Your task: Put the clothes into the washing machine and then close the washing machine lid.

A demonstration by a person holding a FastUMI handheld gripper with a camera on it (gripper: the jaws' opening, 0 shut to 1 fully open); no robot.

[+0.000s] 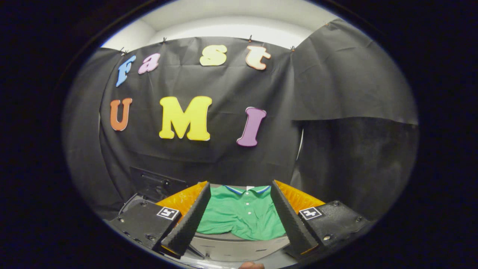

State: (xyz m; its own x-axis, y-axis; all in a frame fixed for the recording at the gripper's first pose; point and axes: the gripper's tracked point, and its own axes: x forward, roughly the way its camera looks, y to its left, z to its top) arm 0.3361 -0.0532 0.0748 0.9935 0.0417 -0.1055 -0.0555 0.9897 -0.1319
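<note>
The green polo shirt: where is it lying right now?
In the gripper view the green polo shirt lies flat on a pale surface, seen between the open gripper fingers and just ahead of them, collar toward the black cloth wall.

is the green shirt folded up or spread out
Spread out, mostly: the green shirt lies flat, collar and buttons facing up, with a few wrinkles. It shows between the open gripper fingers, untouched by them.

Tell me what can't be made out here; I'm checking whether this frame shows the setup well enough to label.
- Shirt, gripper view: its sleeves and sides are hidden behind the open gripper fingers.
- Grey surface under the shirt's hem: cut off below, so whether it belongs to the washing machine can't be told.
- Dark panel beyond the left finger: too dim to identify.
- Gripper height above the shirt: unclear.
</note>
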